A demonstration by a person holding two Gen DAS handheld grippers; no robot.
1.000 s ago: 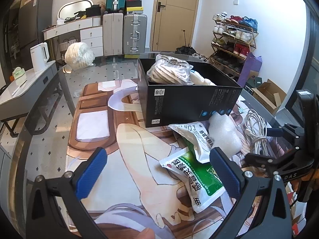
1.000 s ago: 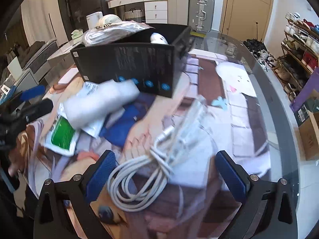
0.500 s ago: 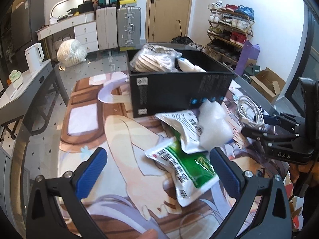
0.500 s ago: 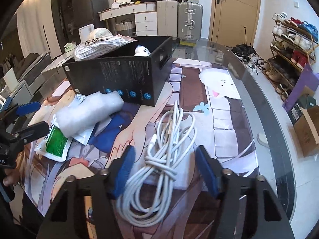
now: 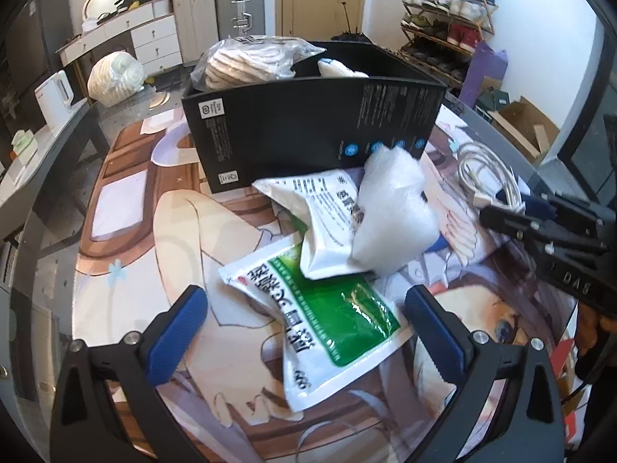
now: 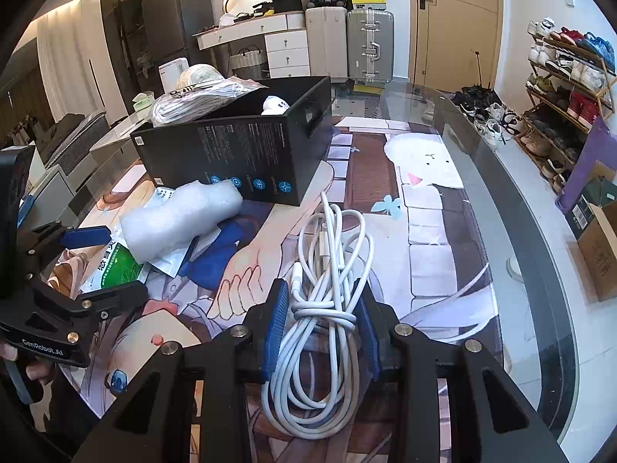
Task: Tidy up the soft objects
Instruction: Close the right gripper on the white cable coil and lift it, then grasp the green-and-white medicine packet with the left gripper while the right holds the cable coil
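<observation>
My right gripper [image 6: 320, 324] is shut on a coiled white cable [image 6: 327, 270] lying on the printed mat; the cable also shows in the left wrist view [image 5: 486, 173]. My left gripper [image 5: 304, 332] is open, its blue pads either side of a green and white pouch [image 5: 327, 320]. A second white pouch [image 5: 320, 212] and a roll of white bubble wrap [image 5: 393, 212] lie just beyond it. A black box [image 5: 308, 127] behind them holds a bagged striped cloth [image 5: 246, 61] and a small white soft item [image 5: 339, 69].
The glass table edge [image 6: 540, 270] curves along the right. A white bagged bundle [image 5: 115, 73] sits on the far table corner. Suitcases, drawers, a shoe rack and cardboard boxes stand around the room.
My right gripper has closed on the white cable. My left gripper has moved forward and right, so the green pouch now lies between its open fingers.
</observation>
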